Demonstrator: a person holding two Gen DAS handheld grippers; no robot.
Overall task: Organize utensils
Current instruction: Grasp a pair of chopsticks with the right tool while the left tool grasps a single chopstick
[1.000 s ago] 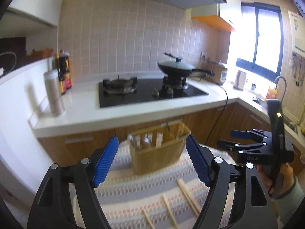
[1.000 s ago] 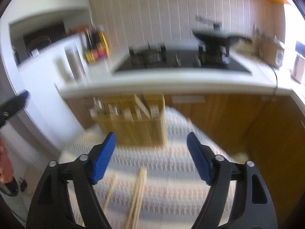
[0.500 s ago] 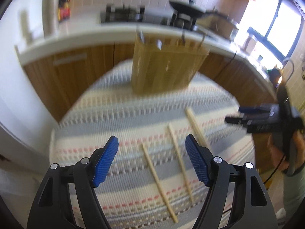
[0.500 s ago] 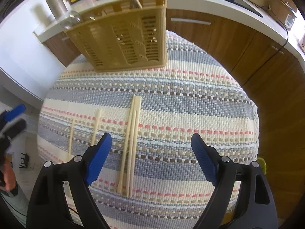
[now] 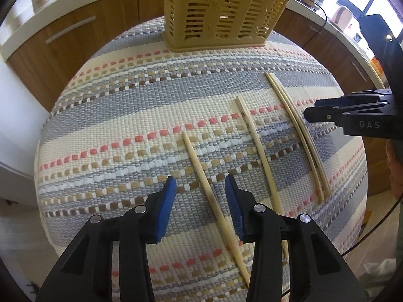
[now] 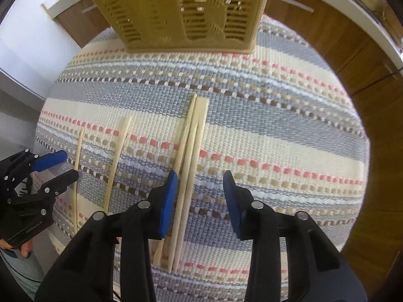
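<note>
Several pale wooden chopsticks lie on a striped woven cloth (image 5: pixel 126 115). My left gripper (image 5: pixel 200 186) is open, its blue pads either side of the leftmost chopstick (image 5: pixel 201 173), low over the cloth. A second chopstick (image 5: pixel 254 141) and a close pair (image 5: pixel 297 125) lie to its right. My right gripper (image 6: pixel 200 183) is open over the bundle of chopsticks (image 6: pixel 189 156); it also shows in the left wrist view (image 5: pixel 352 118). A tan slotted utensil basket (image 5: pixel 224 12) stands at the cloth's far edge, also in the right wrist view (image 6: pixel 183 10).
Wooden cabinet fronts (image 5: pixel 75 32) under a white counter (image 5: pixel 37 17) ring the round table. The left gripper shows at the left of the right wrist view (image 6: pixel 53 168), beside two single chopsticks (image 6: pixel 115 161).
Both grippers have dropped from looking at the stove and counter to just above the cloth, and their jaws have narrowed around chopsticks.
</note>
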